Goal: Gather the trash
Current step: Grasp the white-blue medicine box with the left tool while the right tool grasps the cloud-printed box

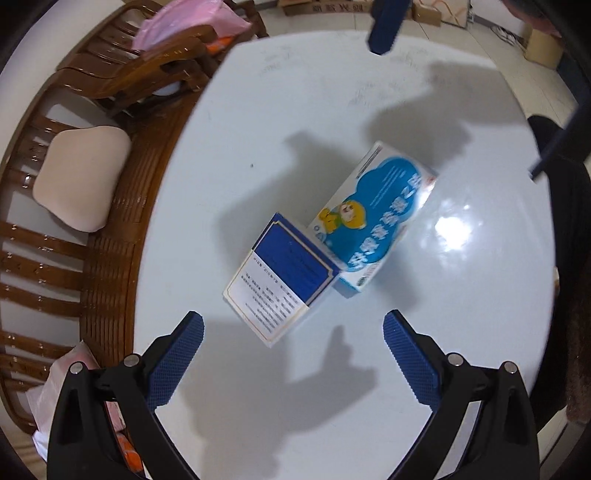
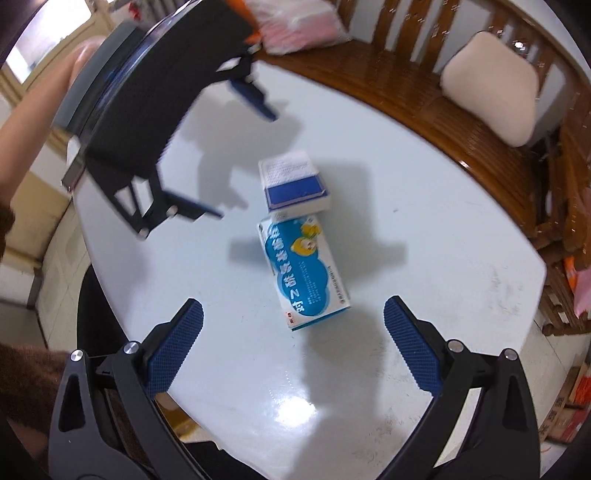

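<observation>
Two small cartons lie touching on the white table (image 1: 332,96). The dark blue and white box (image 1: 282,278) sits nearest my left gripper (image 1: 293,325), which hovers open just short of it. The light blue box with a cartoon figure (image 1: 373,218) lies beyond it. In the right wrist view the light blue box (image 2: 308,273) is closest, with my right gripper (image 2: 293,314) open over its near end and the dark blue box (image 2: 293,184) behind. The left gripper (image 2: 243,147) shows there too, open above the table (image 2: 424,221). Nothing is held.
A curved wooden bench (image 1: 122,206) with a beige cushion (image 1: 79,177) wraps the table's far side, with pink bags (image 1: 184,22) on it. A person's bare arm (image 2: 33,122) holds the left gripper. Cardboard boxes (image 1: 541,44) stand on the tiled floor.
</observation>
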`<state>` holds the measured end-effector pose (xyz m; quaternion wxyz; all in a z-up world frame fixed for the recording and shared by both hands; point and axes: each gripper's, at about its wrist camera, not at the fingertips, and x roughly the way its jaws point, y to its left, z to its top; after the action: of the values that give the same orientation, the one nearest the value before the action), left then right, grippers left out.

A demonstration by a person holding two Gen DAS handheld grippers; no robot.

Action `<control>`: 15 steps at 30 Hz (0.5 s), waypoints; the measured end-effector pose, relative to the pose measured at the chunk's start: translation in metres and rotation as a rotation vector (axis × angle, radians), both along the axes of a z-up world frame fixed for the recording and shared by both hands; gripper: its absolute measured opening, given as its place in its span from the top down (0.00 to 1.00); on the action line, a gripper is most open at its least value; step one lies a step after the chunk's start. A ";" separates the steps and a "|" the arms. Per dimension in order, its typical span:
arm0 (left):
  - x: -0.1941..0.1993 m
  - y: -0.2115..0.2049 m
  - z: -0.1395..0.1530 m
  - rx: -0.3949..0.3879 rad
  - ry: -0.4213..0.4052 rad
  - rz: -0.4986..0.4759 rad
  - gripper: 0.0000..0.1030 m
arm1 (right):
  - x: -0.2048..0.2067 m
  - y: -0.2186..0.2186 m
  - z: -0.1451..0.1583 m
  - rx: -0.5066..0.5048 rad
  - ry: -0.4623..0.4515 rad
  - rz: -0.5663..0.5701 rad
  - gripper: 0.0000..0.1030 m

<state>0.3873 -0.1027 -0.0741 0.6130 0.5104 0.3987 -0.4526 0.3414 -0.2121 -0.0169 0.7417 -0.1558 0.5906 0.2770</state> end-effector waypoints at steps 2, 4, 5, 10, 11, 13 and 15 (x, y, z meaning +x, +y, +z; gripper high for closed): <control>0.008 -0.003 -0.010 0.025 0.024 -0.006 0.08 | 0.003 0.003 -0.010 -0.010 0.009 0.018 0.07; 0.015 -0.006 -0.019 0.042 0.051 -0.012 0.08 | 0.007 0.006 -0.021 -0.010 0.031 0.035 0.07; 0.017 -0.007 -0.023 0.046 0.056 -0.020 0.08 | 0.009 0.008 -0.025 -0.013 0.036 0.043 0.07; 0.029 -0.015 -0.038 0.078 0.084 -0.047 0.08 | 0.015 0.016 -0.044 -0.027 0.054 0.080 0.07; 0.029 -0.016 -0.038 0.081 0.088 -0.048 0.08 | 0.017 0.018 -0.048 -0.029 0.059 0.084 0.07; 0.034 -0.021 -0.043 0.089 0.109 -0.056 0.08 | 0.020 0.019 -0.056 -0.035 0.065 0.084 0.07; 0.035 -0.023 -0.046 0.086 0.121 -0.072 0.08 | 0.023 0.021 -0.065 -0.037 0.072 0.084 0.07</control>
<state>0.4226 -0.1261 -0.1203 0.5486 0.5220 0.4353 -0.4870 0.3639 -0.1908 -0.0814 0.7048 -0.1839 0.6148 0.3024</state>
